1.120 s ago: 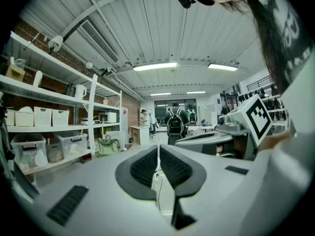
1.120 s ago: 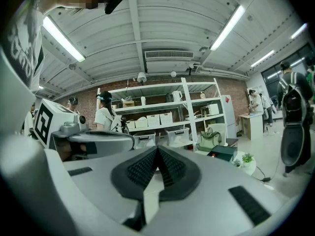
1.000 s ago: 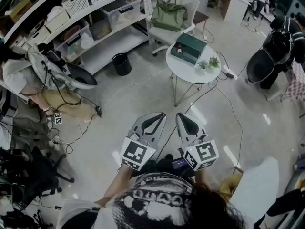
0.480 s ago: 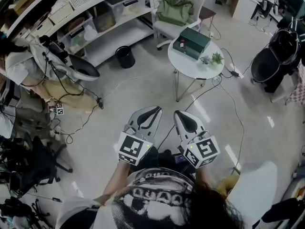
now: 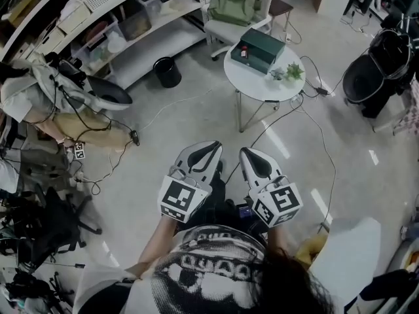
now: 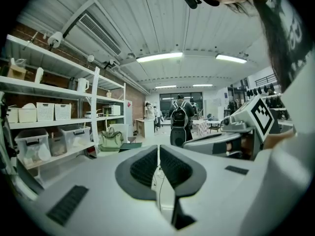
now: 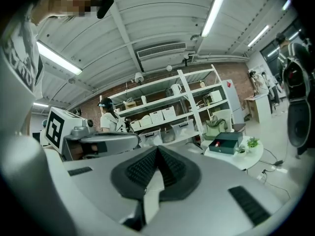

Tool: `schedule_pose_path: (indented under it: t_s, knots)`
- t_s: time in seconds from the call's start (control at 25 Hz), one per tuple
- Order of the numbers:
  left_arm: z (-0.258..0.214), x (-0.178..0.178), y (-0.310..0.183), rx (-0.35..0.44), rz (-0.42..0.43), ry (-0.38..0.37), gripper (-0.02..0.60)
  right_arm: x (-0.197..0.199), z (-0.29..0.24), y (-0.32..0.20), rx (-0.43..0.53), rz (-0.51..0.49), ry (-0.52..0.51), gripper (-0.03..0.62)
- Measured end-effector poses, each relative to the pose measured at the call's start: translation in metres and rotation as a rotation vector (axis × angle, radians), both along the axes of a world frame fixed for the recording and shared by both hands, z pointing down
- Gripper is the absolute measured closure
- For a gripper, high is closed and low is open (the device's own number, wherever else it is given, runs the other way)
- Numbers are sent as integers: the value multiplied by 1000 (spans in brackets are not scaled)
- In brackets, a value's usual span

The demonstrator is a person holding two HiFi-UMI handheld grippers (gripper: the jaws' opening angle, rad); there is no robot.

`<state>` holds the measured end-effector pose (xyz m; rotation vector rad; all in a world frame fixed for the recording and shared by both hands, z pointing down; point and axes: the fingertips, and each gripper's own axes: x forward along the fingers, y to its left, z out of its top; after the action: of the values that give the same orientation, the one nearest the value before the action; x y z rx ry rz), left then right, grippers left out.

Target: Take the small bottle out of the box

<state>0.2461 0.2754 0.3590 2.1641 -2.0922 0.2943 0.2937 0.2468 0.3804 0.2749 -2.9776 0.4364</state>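
A dark green box (image 5: pixel 263 48) lies on the round white table (image 5: pixel 258 82) far ahead of me; it also shows small in the right gripper view as the green box (image 7: pixel 229 143). The small bottle (image 5: pixel 244 52), red-capped, sits at the box's left end, and the bottle (image 7: pixel 218 143) is only a red speck there. My left gripper (image 5: pixel 211 148) and right gripper (image 5: pixel 249 154) are held side by side near my body, well short of the table. Both are shut with nothing between the pads. The left gripper (image 6: pixel 158 147) and right gripper (image 7: pixel 157 149) each point nearly level.
A small potted plant (image 5: pixel 289 72) stands on the table beside the box. A white chair with a green bag (image 5: pixel 234 5) is behind it. Shelving with bins (image 5: pixel 118 25), a black bin (image 5: pixel 167 70), floor cables (image 5: pixel 163 116) and a black chair (image 5: pixel 380 64) surround the open floor.
Both grippers have shifted slightly forward and lower, still shut and side by side. The table and box have slid a little upward in the head view.
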Motion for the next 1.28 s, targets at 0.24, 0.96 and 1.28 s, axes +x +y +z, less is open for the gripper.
schedule_pose_path:
  t_s: [0.24,0.96,1.28]
  knots:
    - [2,-15,-27,3,38,14,560,-14,2,-28,-14,37,2,597]
    - [38,-180,-137,-51,38,45,560,-175,16,-162,-40,48,70,597]
    - [37,-224,-181,-35,94,49,560,-220,24,-203,-47,98,92,596]
